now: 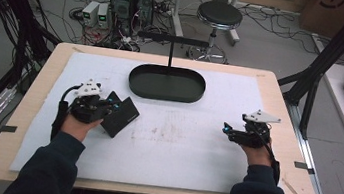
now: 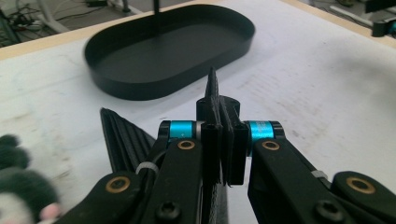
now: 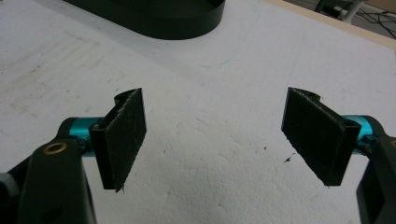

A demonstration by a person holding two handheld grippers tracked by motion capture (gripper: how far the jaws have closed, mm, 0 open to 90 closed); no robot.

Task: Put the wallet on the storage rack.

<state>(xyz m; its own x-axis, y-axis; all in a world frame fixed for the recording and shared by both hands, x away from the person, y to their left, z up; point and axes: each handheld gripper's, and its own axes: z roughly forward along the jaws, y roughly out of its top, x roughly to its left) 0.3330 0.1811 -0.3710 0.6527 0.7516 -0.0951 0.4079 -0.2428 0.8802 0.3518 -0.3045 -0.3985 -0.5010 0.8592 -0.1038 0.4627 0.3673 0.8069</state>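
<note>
While the left gripper squeezes a flat black pouch near the black tray, the right gripper is wide open.

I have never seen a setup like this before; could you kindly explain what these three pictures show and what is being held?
A person sits at a table covered by a white mat, holding a hand-operated two-jaw gripper in each hand. The high view looks down from above; the other two pictures come from cameras riding on each gripper, looking along its black jaws. The left gripper is shut on a thin black ribbed card, seen edge-on in its own view. The right gripper is open with nothing between its pads. A black oval tray with an upright post sits farther back.
</note>
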